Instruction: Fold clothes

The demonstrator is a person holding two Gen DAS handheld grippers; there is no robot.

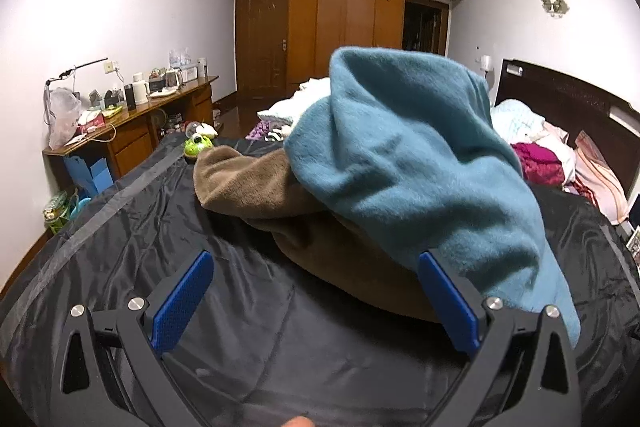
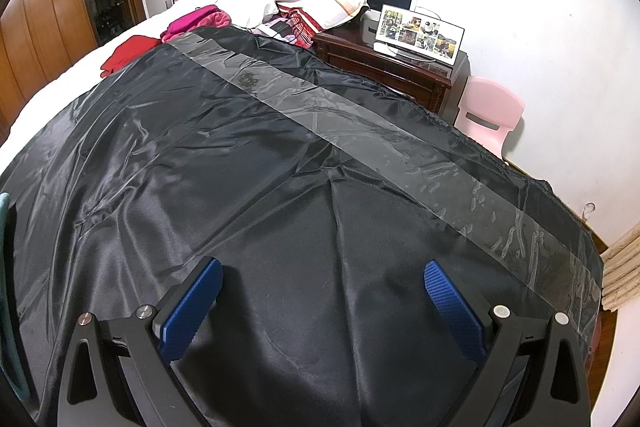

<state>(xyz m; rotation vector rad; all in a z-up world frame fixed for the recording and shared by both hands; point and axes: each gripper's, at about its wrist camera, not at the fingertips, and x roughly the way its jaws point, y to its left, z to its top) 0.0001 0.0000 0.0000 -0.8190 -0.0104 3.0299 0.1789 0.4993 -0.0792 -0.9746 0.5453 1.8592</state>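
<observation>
Lying right of centre: teal garment [image 1: 404, 163] over brown garment [image 1: 272, 187], nearest spread, empty left claw [image 1: 316, 291]; right claw [image 2: 324, 295] hovering, likewise spread, over black sheet [image 2: 240, 155].

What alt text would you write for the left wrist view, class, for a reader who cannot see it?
A rumpled teal fleece garment lies on a brown fleece garment, both on a black shiny sheet covering a bed. The open left gripper with blue pads hovers before them, holding nothing. Behind stand a cluttered wooden desk and a brown wooden wardrobe.
</observation>
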